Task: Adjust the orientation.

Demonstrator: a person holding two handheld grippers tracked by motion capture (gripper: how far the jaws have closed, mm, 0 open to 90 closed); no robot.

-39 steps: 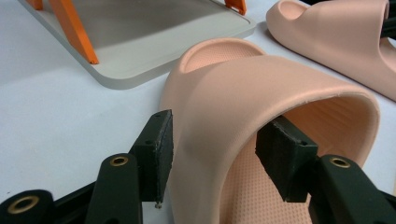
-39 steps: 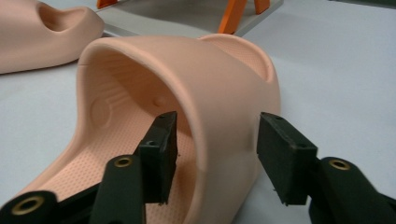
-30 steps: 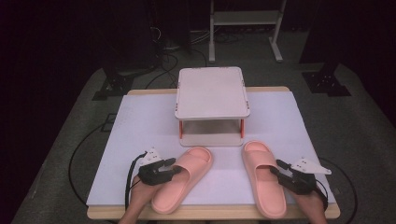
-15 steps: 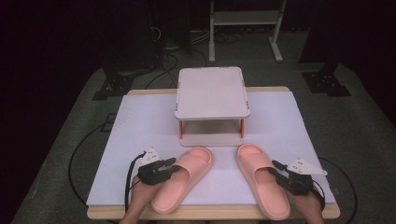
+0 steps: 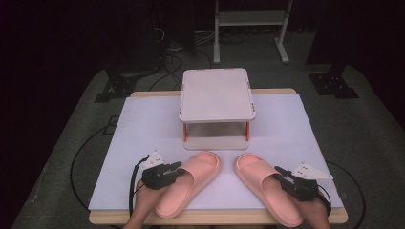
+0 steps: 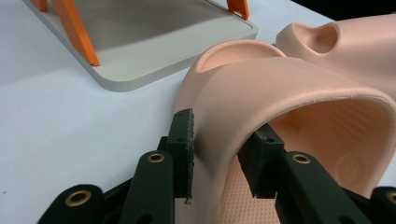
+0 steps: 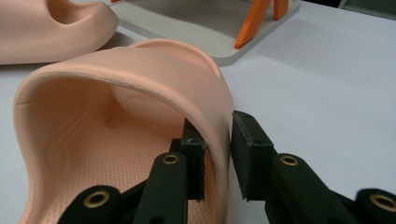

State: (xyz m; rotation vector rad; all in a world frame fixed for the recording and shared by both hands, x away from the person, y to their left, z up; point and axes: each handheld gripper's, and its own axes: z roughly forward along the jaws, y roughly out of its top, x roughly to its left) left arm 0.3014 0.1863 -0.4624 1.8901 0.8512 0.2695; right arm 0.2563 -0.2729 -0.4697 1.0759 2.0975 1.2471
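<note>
**2 grippers clamping 2 pink slippers in front of the small rack**

The left gripper (image 5: pixel 177 168) is gripping the left slipper (image 5: pixel 186 188) by the outer side of its strap. In the left gripper view, 1 pad is pressing on the outside of the strap wall and the other is sitting inside the slipper's opening, so the jaws are clenched on that wall. The left slipper is lying flat on the white table cover (image 5: pixel 143 129), near the front edge, its toe angled toward the middle of the table.

The right gripper (image 5: pixel 282 174) is holding the right slipper (image 5: pixel 265 186) in the same way. In the right gripper view, 1 pad is sitting inside the opening and the other is pressing on the outer face of the strap, the thin wall pinched between them. The right slipper is lying flat too, its toe angled inward toward the toe of the left slipper; the 2 toes are lying near each other but apart.

Just beyond the toes, the rack (image 5: pixel 217 93) is standing at the middle of the table, a pale top shelf on orange legs over a grey base tray. Both slippers are resting just in front of that tray, not touching it. The person's hands are coming in from the bottom edge of the high view, 1 behind each gripper.
</note>
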